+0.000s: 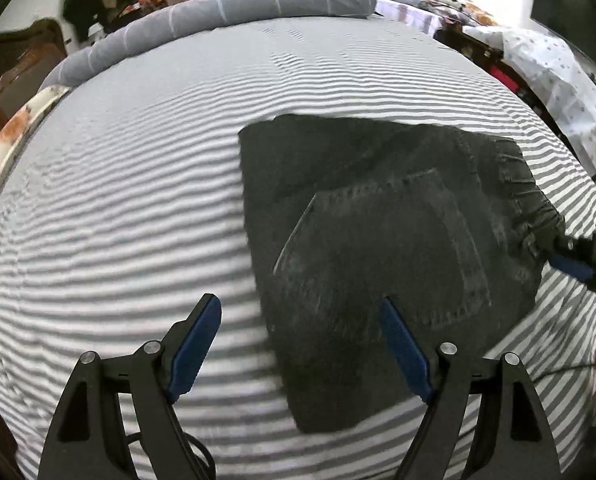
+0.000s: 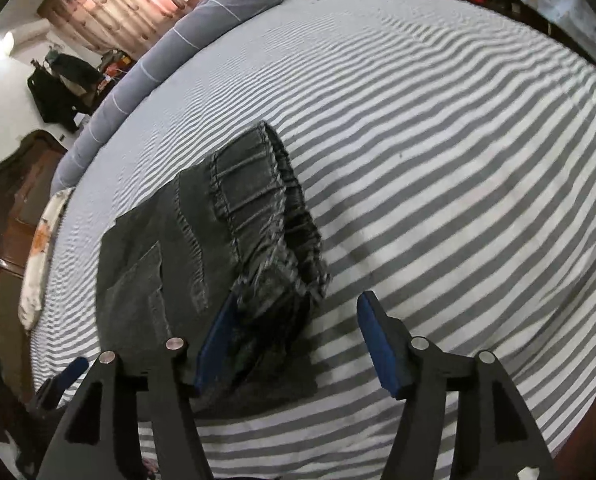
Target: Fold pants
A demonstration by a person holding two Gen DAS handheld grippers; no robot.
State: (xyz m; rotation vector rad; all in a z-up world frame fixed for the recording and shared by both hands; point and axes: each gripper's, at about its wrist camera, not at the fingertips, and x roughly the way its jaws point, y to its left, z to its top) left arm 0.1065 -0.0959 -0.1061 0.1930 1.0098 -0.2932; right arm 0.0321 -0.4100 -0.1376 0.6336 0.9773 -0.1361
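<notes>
The pants [image 1: 377, 216], dark grey denim, are seen folded into a compact block lying flat on the striped sheet [image 1: 118, 200] of the bed. A back pocket [image 1: 397, 248] faces upward, and the elastic waistband [image 2: 266, 200] forms the block's right-hand edge, where it is bunched and slightly raised.

In the left wrist view, the left gripper [image 1: 301, 316] is held above the near left part of the pants with its jaws spread wide; one blue pad is over the sheet, the other over the denim, and nothing is pinched between them.

The right gripper [image 2: 298, 320] is placed at the near end of the waistband. Its jaws stand parted: the left pad [image 2: 218, 340] lies against the bunched fabric, while the right pad is seen well clear of it over the sheet, so the cloth is not clamped. In the left wrist view that gripper's tip is seen at the right edge, touching the waistband corner.

Beyond the pants, a rolled grey blanket [image 1: 258, 0] is laid along the far edge of the bed, and a patterned pillow [image 1: 14, 140] rests at the left side. Curtains [image 2: 130, 4] are seen behind.
</notes>
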